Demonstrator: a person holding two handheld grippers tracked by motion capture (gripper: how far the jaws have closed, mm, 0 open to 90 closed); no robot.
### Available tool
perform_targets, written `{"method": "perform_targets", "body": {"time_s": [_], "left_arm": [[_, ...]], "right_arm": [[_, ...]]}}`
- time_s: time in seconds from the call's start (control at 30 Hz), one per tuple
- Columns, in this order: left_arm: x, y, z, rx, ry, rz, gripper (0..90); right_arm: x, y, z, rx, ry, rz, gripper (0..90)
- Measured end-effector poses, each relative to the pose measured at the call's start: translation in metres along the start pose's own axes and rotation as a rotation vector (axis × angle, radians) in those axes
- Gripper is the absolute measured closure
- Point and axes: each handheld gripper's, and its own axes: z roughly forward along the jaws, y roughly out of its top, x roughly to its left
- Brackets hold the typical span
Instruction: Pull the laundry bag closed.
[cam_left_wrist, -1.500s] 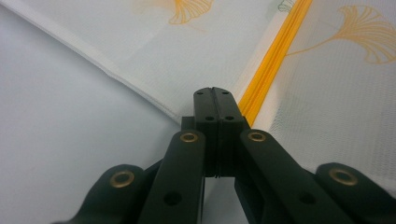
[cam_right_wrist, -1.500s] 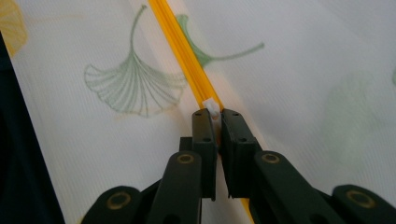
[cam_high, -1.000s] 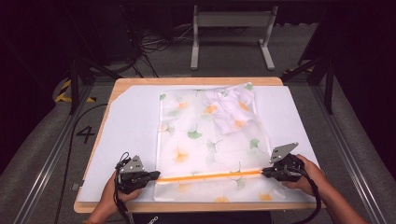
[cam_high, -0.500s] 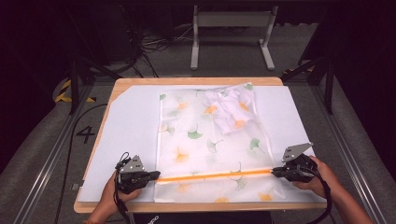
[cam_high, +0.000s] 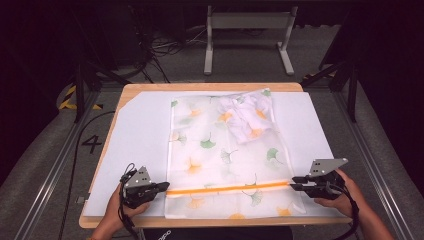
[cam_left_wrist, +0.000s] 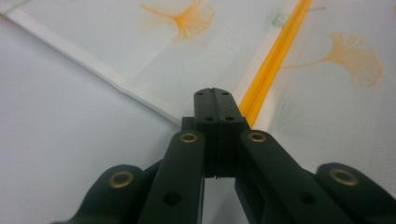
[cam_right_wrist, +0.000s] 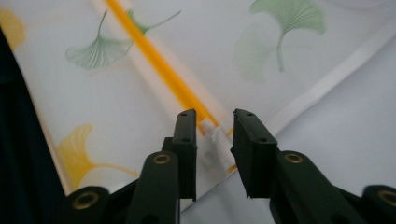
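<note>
A sheer mesh bag (cam_high: 225, 150) printed with ginkgo leaves lies flat on the white sheet, with a crumpled white garment (cam_high: 245, 115) inside its far right corner. An orange zipper (cam_high: 227, 188) runs across its near end. My left gripper (cam_high: 164, 186) is shut on the bag's left edge, right beside the zipper's end (cam_left_wrist: 275, 56). In the left gripper view its jaws (cam_left_wrist: 214, 93) press flat together. My right gripper (cam_high: 292, 184) stands open at the zipper's right end. The white zipper pull (cam_right_wrist: 217, 142) sits between its jaws (cam_right_wrist: 214, 119), untouched.
The white sheet (cam_high: 135, 135) covers a wooden table (cam_high: 210, 86). Dark metal frame rails run along both sides, and a metal stand and cables lie on the floor behind. The table's near edge is just below both hands.
My right gripper has shifted a little to the right along the zipper line. The left gripper and the bag have stayed put.
</note>
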Motion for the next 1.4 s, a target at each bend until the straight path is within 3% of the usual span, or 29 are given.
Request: {"method": "perform_targets", "body": {"time_s": [0.07,0.1,0.13,0.2,0.23,0.27,0.3,0.33,0.4,0.47,0.53,0.6,0.67,0.77,0.83,0.9,1.1,1.4], "left_arm": [[0.000,0.001,-0.003,-0.011,0.014,0.009,87.1],[0.001,0.001,-0.007,-0.020,0.034,0.019,87.1],[0.001,0.001,-0.010,-0.024,0.047,0.024,85.7],[0.003,-0.001,-0.014,-0.034,0.063,0.034,85.0],[0.006,-0.003,-0.018,-0.044,0.095,0.035,76.3],[0.006,-0.003,-0.018,-0.044,0.095,0.035,70.1],[0.011,-0.008,-0.022,-0.055,0.126,0.020,63.9],[0.011,-0.008,-0.022,-0.055,0.126,0.020,60.8],[0.016,-0.014,-0.027,-0.073,0.173,-0.001,56.7],[0.020,-0.019,-0.029,-0.073,0.208,-0.029,37.3],[0.023,-0.024,-0.032,-0.065,0.240,-0.048,32.7],[0.025,-0.030,-0.034,-0.058,0.239,-0.082,23.5],[0.028,-0.035,-0.034,-0.052,0.252,-0.097,19.8],[0.028,-0.036,-0.037,-0.086,0.245,-0.109,16.0],[0.028,-0.036,-0.037,-0.093,0.246,-0.110,13.9],[0.027,-0.034,-0.037,-0.090,0.250,-0.101,13.9],[0.024,-0.030,-0.039,-0.118,0.249,-0.101,13.0],[0.024,-0.030,-0.039,-0.117,0.252,-0.103,12.6]], "right_arm": [[-0.001,0.000,-0.002,-0.017,-0.007,0.016,69.0],[-0.002,0.000,-0.004,-0.039,-0.032,0.030,64.0],[-0.003,0.000,-0.005,-0.071,-0.086,0.039,63.5],[-0.005,-0.003,-0.008,-0.116,-0.122,0.046,59.7],[-0.008,-0.007,-0.009,-0.155,-0.167,0.074,51.4],[-0.008,-0.007,-0.009,-0.155,-0.167,0.074,51.4],[-0.013,-0.013,-0.009,-0.190,-0.198,0.106,42.6],[-0.014,-0.015,-0.009,-0.201,-0.218,0.111,39.8],[-0.016,-0.017,-0.008,-0.204,-0.230,0.121,39.1],[-0.021,-0.026,-0.007,-0.223,-0.269,0.163,30.7],[-0.022,-0.027,-0.006,-0.218,-0.271,0.173,29.7],[-0.023,-0.032,-0.004,-0.214,-0.320,0.185,25.9],[-0.023,-0.036,-0.002,-0.200,-0.308,0.192,24.6],[-0.022,-0.040,-0.001,-0.190,-0.313,0.190,20.8],[-0.022,-0.041,-0.003,-0.219,-0.323,0.198,17.9],[-0.022,-0.042,-0.004,-0.254,-0.323,0.223,17.2],[-0.020,-0.043,-0.003,-0.269,-0.338,0.203,14.8],[-0.018,-0.042,-0.001,-0.260,-0.361,0.199,13.1]]}}
